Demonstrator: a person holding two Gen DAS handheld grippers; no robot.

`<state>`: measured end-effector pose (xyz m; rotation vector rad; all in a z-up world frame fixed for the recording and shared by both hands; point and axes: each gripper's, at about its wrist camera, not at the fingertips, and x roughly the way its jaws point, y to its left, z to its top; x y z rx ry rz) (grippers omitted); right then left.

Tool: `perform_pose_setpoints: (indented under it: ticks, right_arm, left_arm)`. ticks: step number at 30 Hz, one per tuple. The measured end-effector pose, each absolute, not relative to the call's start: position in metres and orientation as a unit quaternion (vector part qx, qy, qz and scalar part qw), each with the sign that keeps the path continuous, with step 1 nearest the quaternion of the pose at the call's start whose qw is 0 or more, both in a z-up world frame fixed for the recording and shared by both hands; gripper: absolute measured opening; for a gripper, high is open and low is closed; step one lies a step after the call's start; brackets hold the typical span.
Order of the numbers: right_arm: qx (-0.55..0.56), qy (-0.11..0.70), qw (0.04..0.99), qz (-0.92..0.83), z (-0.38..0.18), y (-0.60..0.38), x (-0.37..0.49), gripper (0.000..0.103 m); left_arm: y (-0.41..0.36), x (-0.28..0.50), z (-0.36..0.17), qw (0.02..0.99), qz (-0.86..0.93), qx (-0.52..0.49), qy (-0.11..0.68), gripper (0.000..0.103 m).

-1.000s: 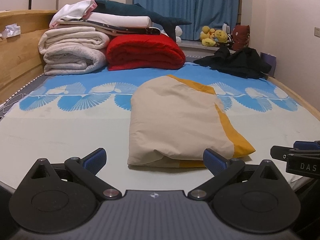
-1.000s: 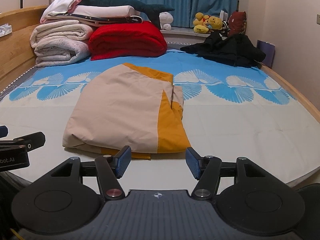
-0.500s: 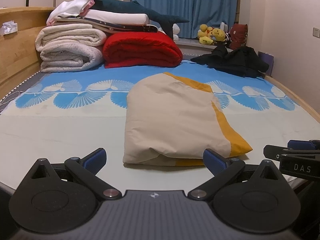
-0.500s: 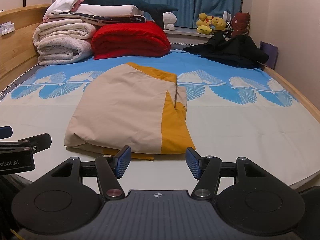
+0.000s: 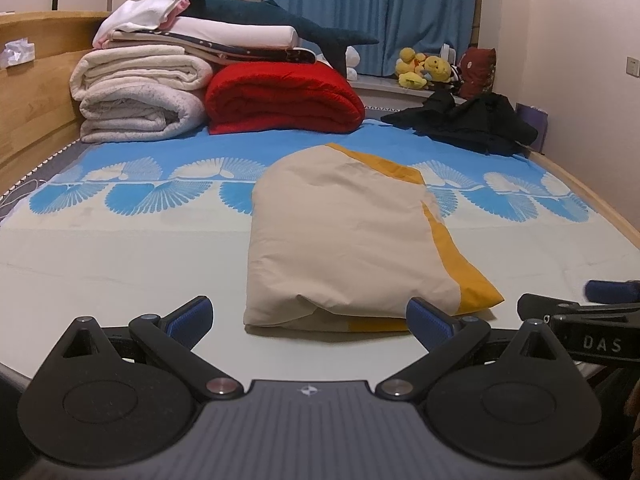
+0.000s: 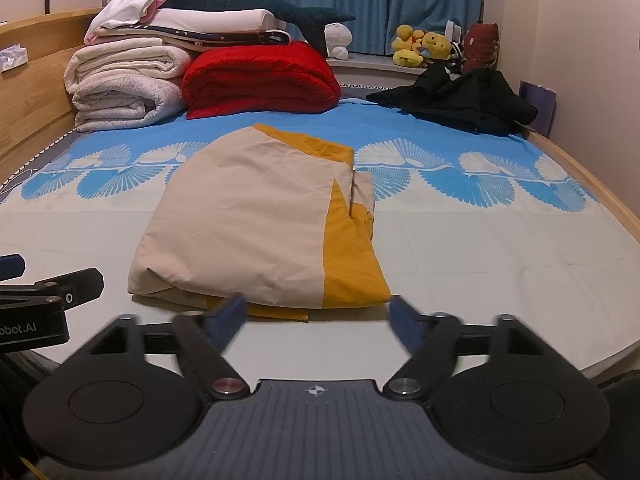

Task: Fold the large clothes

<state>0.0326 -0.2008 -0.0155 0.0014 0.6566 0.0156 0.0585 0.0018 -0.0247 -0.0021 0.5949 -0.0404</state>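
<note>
**Fold appears near complete**

Bed [image 5: 100,264]: beige-and-yellow garment [image 5: 344,236] lies folded mid-mattress, layers stacked; black clothes [image 5: 472,124] beyond remain unfolded. Left gripper [image 5: 310,314] spread, empty. Right gripper [image 6: 316,318] just widened, nothing between.

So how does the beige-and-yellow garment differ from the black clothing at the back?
The beige-and-yellow garment is folded flat mid-bed, close to both grippers; the black clothing lies crumpled in a heap at the far right corner. One is pale with a yellow band, the other uniformly dark. Both rest on the bed sheet, ungripped.
</note>
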Motion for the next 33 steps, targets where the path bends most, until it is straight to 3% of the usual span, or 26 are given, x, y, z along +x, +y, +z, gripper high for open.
perform_pose_setpoints:
  ticks: [2, 33]
  right_arm:
    - [-0.003, 0.318, 0.948, 0.005, -0.0157, -0.1997, 0.0334, 0.102]
    - [-0.001, 0.322, 0.947, 0.011, -0.0182, -0.1972, 0.0356, 0.102]
  left_arm:
    - [0.0008, 0.0585, -0.0247, 0.956, -0.019, -0.002, 0.294, 0.103]
    - [0.002, 0.0604, -0.0275, 0.954, -0.018, -0.004, 0.298, 0.103]
